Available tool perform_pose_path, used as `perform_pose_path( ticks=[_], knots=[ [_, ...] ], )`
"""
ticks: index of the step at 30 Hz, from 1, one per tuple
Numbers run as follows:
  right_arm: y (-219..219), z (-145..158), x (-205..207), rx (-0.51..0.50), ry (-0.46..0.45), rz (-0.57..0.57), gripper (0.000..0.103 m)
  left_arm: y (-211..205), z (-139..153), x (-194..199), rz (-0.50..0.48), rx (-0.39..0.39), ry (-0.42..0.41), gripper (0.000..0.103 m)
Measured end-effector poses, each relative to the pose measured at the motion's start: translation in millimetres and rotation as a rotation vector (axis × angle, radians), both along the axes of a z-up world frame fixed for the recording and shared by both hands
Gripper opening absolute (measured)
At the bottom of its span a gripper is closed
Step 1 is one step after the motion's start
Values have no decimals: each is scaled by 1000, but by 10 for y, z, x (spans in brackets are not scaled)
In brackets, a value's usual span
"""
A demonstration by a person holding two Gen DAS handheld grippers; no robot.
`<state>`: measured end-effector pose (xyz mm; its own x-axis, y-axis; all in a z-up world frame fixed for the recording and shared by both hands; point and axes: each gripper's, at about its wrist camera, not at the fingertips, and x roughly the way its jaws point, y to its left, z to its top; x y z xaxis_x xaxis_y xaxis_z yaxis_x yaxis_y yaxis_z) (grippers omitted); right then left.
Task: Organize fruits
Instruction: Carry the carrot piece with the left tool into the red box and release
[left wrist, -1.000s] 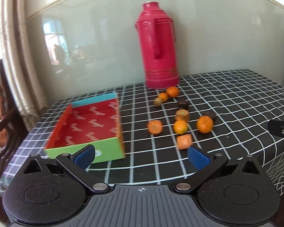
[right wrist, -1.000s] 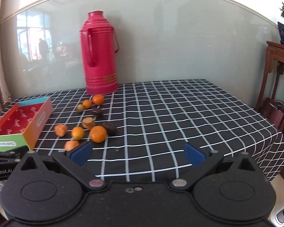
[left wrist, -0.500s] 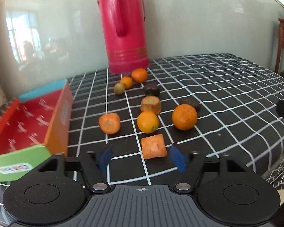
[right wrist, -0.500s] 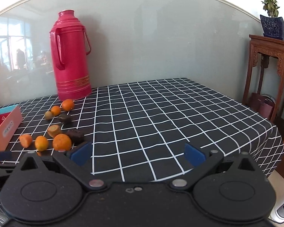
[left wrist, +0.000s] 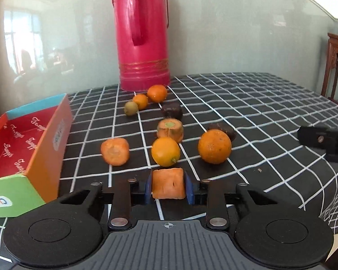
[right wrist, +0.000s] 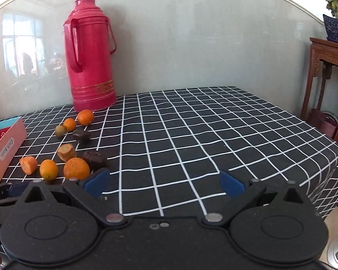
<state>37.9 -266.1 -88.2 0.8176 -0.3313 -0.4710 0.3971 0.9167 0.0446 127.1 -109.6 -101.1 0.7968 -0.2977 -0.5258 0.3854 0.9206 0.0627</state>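
We hold the left gripper (left wrist: 168, 187) low over the checked tablecloth (left wrist: 247, 103), its blue pads (left wrist: 148, 187) clamped on both sides of an orange carrot chunk (left wrist: 168, 186); the jaws have just been closing and now pinch it. The chunk sits at the near edge of the fruit group, approx. centred in the left wrist view.

Beyond it, on the cloth:
- a yellow-orange citrus (left wrist: 165, 151), just past the chunk;
- a larger orange (left wrist: 214, 146) to its right, w/ a dark lump (left wrist: 225, 129) touching behind;
- a carrot end (left wrist: 115, 151) to the left;
- a carrot stub (left wrist: 170, 129), cut face up;
- another dark lump (left wrist: 171, 110);
- two small oranges (left wrist: 156, 93) and a greenish fruit (left wrist: 131, 108) near the red thermos (left wrist: 142, 33).

The open box (left wrist: 45, 139), red inside w/ an orange side wall, stands left of the fruit, near the carrot end but apart from it.

Our right gripper (right wrist: 164, 183) hangs over bare cloth, fingers spread wide, nothing between them. It is right of the fruit; its left pad (right wrist: 97, 182) is just beside the larger orange in the right wrist view.
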Motion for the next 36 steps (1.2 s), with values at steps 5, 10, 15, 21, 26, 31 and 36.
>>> perform_pose_path(
  ticks=[5, 10, 15, 21, 26, 31, 36],
  knots=[
    [69, -14, 177, 29, 13, 59, 97, 375, 390, 3, 118, -51, -124, 30],
    [209, -15, 398, 47, 26, 106, 97, 955, 624, 226, 321, -13, -188, 30],
    [384, -4, 544, 44, 32, 145, 97, 1487, 499, 455, 483, -4, -103, 30],
    [559, -8, 684, 9, 33, 172, 97, 1728, 309, 560, 533, -4, 5, 30],
    [590, -48, 705, 19, 22, 164, 97, 1790, 265, 586, 563, -12, 49, 30],
    [519, -99, 672, 49, 14, 139, 97, 1827, 256, 621, 586, 35, 47, 30],
    [477, -145, 698, 85, 17, 137, 88, 1958, 279, 662, 613, 26, 55, 31]
  ],
)
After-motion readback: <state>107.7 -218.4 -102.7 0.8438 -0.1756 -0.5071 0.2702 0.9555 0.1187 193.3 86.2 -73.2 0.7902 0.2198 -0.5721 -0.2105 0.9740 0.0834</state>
